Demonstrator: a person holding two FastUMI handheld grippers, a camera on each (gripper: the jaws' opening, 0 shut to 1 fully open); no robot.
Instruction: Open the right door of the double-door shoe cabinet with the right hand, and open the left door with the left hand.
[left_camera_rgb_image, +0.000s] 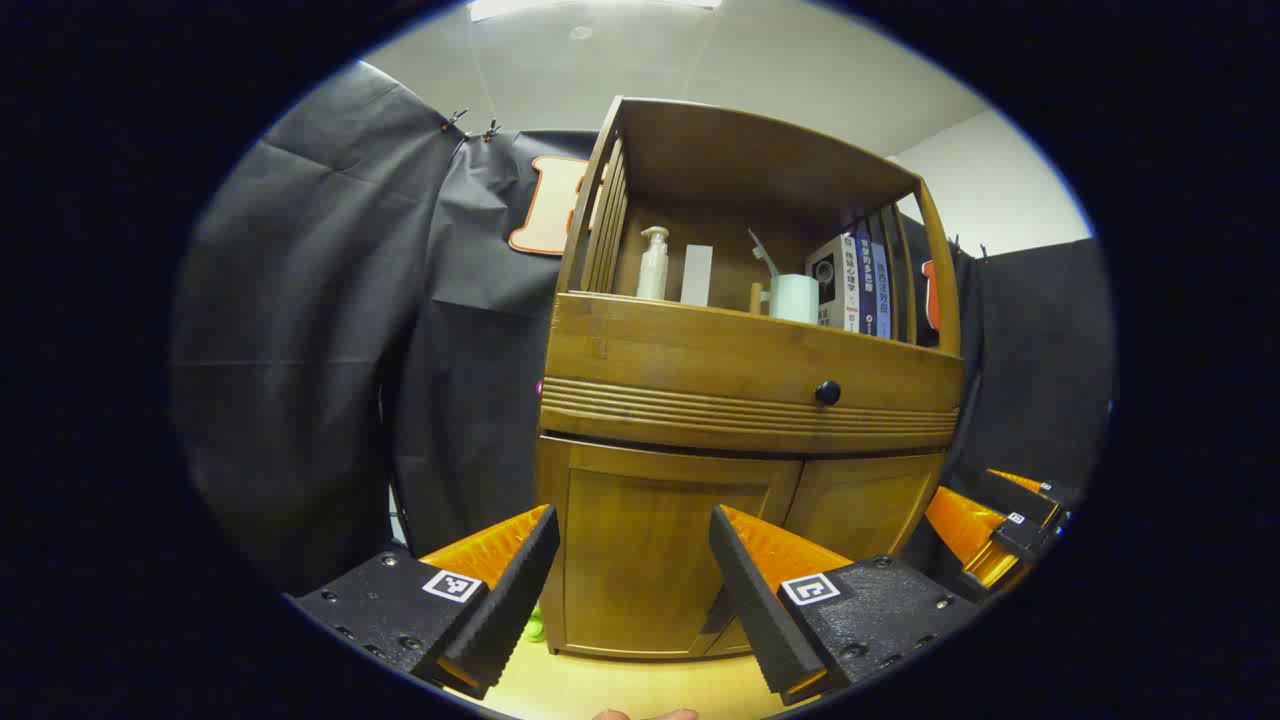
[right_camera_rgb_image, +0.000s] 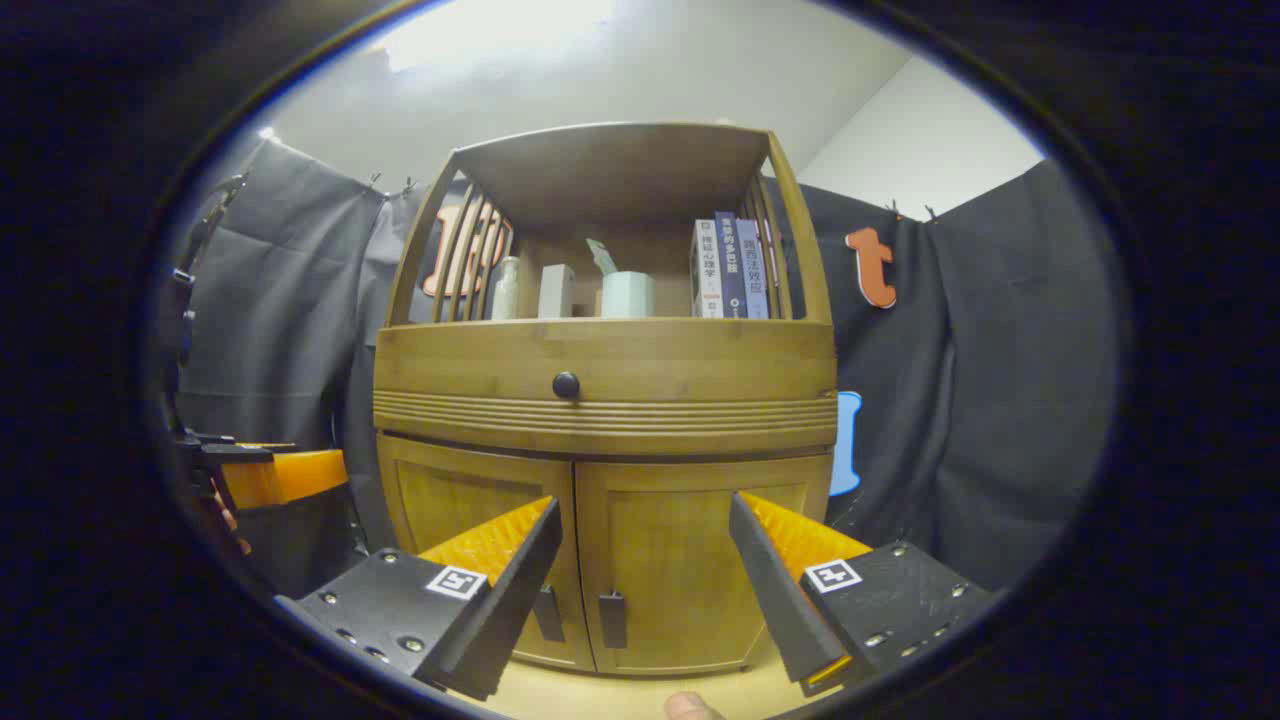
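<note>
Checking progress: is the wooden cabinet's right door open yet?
Shut: the right door sits flush beside the left door.

One cabinet (right_camera_rgb_image: 605, 400) has two doors (right_camera_rgb_image: 660, 560), two handles (right_camera_rgb_image: 611, 619) and one knob (right_camera_rgb_image: 566, 384). Its shelf holds three books (right_camera_rgb_image: 730, 265), one bottle (left_camera_rgb_image: 653, 263), one mug (left_camera_rgb_image: 795, 297) and one box (left_camera_rgb_image: 697, 274). Two grippers (right_camera_rgb_image: 640, 570) show.

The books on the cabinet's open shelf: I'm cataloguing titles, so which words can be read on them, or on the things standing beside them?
Book spines: printed characters, too small and blurred to read reliably.
Pump bottle: no legible text.
White mug: no text visible.
</note>
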